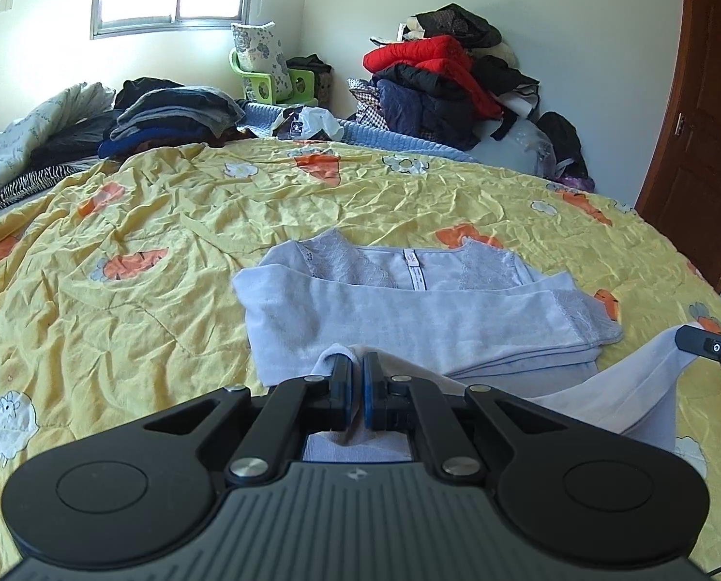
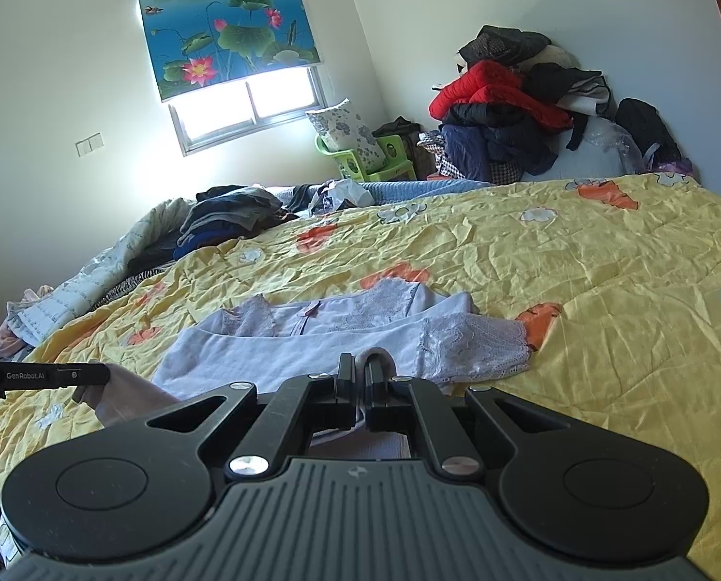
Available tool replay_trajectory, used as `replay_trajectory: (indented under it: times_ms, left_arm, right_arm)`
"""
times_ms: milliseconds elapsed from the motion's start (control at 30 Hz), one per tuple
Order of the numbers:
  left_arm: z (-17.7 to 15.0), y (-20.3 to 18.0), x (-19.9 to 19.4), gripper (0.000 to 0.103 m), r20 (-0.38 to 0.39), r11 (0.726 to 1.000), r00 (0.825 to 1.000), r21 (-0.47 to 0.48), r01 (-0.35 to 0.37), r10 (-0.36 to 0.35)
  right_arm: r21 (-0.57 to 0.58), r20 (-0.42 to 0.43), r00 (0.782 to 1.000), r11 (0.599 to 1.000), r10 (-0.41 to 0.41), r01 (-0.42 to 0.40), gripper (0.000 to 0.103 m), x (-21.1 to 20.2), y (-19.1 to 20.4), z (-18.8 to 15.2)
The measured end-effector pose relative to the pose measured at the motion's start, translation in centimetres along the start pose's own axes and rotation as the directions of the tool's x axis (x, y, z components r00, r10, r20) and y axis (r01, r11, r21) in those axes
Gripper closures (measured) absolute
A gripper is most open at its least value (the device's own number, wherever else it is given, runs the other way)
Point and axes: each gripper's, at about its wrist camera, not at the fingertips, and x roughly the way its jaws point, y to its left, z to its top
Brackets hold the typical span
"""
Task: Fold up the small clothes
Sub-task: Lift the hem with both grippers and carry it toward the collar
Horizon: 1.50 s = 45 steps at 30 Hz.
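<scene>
A pale lavender top (image 1: 409, 310) with lace at its collar lies on the yellow carrot-print bedspread (image 1: 142, 222), collar away from me. Its sleeves are folded across the body, one lace cuff (image 1: 588, 314) at the right. My left gripper (image 1: 355, 360) is shut on a pinch of the near hem, which bunches up between its fingers. The right gripper (image 1: 699, 341) enters from the right edge, holding the hem's other corner raised off the bed. In the right wrist view, the right gripper (image 2: 359, 363) is shut on a loop of the top (image 2: 288, 348), and the left gripper (image 2: 94, 375) holds cloth at the left.
A stack of folded dark clothes (image 1: 176, 111) sits at the bed's far left. A heap of red and dark jackets (image 1: 433, 63) rises in the far corner beside a green stool with a pillow (image 1: 263, 72). A brown door (image 1: 699, 121) stands at the right.
</scene>
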Motion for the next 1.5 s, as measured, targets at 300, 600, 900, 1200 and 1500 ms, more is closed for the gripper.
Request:
replay_trajectory:
  times_ms: [300,600,900,1200,1500]
  left_arm:
    - [1.4,-0.9,2.6,0.098,-0.019,0.999,0.999,0.03,-0.046,0.046]
    - [2.7,-1.2,4.4,0.098,-0.029,0.998,0.998,0.037,-0.057,0.058]
    - [3.8,-1.0,6.4,0.098,-0.044,0.996,0.996,0.05,-0.076,0.078]
    - [5.1,-0.3,8.1,0.098,-0.064,0.997,0.995,0.027,-0.072,0.074]
    - [6.5,-0.2,10.3,0.098,-0.073,0.997,0.994,0.021,-0.075,0.076]
  right_arm:
    - [0.017,-0.004,1.0,1.0,0.006,-0.006,0.095,2.5,-0.9,0.8]
    - [0.035,0.001,1.0,0.999,-0.002,0.002,0.095,4.0,-2.2,1.3]
    - [0.049,0.005,1.0,0.999,-0.002,0.002,0.095,5.8,-2.9,2.3]
    - [0.043,0.007,1.0,0.999,-0.002,0.002,0.095,7.3,-2.7,3.1]
    - [0.06,-0.005,1.0,0.998,-0.012,0.012,0.095,9.1,-3.3,3.5]
